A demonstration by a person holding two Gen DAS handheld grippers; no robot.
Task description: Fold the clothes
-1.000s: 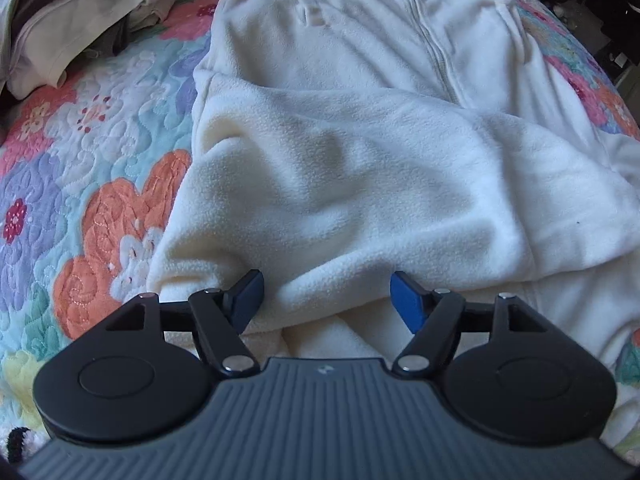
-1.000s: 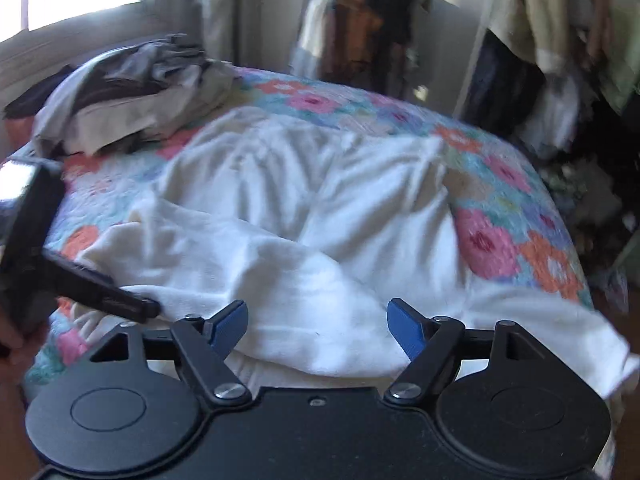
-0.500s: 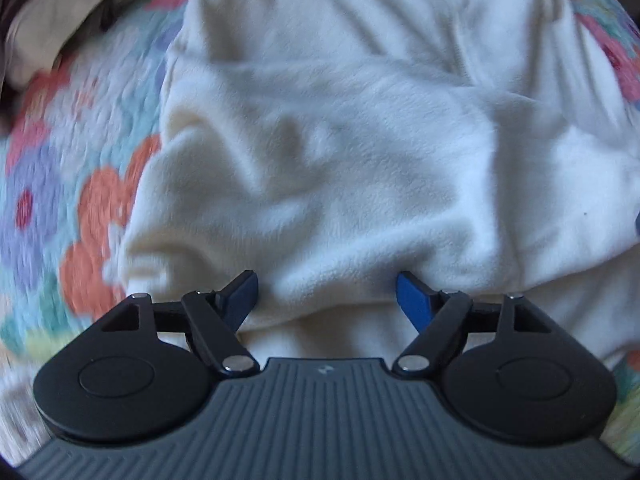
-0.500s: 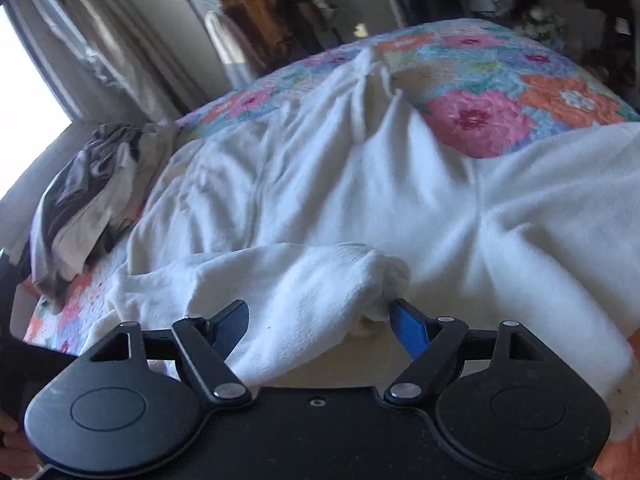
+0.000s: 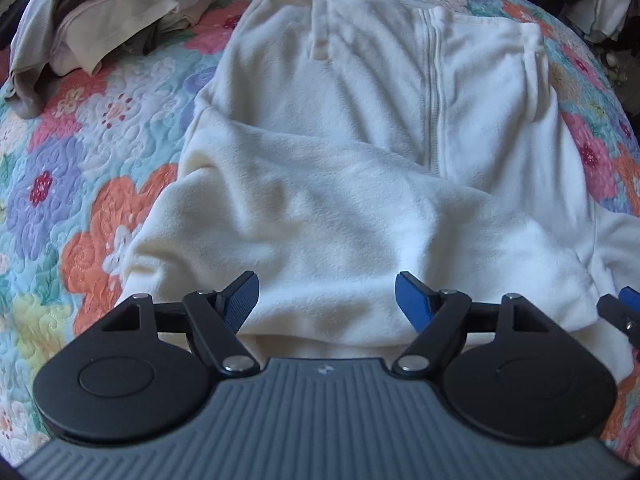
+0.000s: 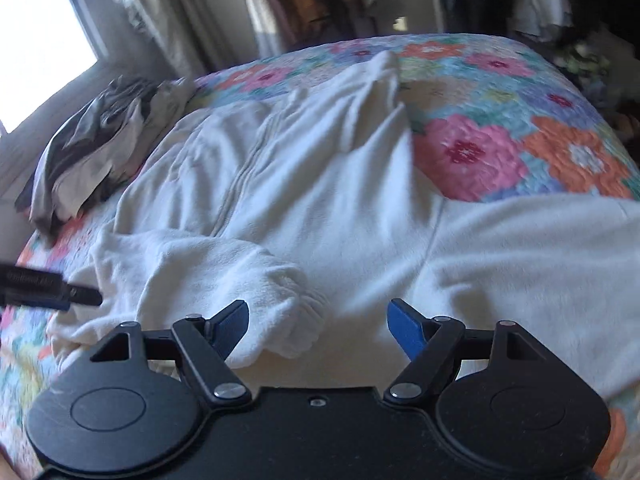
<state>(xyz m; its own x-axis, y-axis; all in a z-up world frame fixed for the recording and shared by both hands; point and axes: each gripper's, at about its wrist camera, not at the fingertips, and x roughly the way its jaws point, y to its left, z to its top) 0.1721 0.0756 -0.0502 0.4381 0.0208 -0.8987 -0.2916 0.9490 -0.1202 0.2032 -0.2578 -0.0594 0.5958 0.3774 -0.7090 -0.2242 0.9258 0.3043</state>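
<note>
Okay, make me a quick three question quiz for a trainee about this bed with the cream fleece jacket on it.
1. True or false: the left hand-held gripper is clamped on the cream fleece jacket.
2. What lies folded across the jacket's front? A) a sleeve B) a towel C) a belt
3. What lies on the floral quilt beside the jacket?

Key: 1. False, its jaws stand apart. 2. A, the sleeve. 3. A pile of grey and beige clothes.

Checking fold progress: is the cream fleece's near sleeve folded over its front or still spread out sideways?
Folded over: the sleeve lies across the cream fleece, covering the zipper's lower end.
</note>
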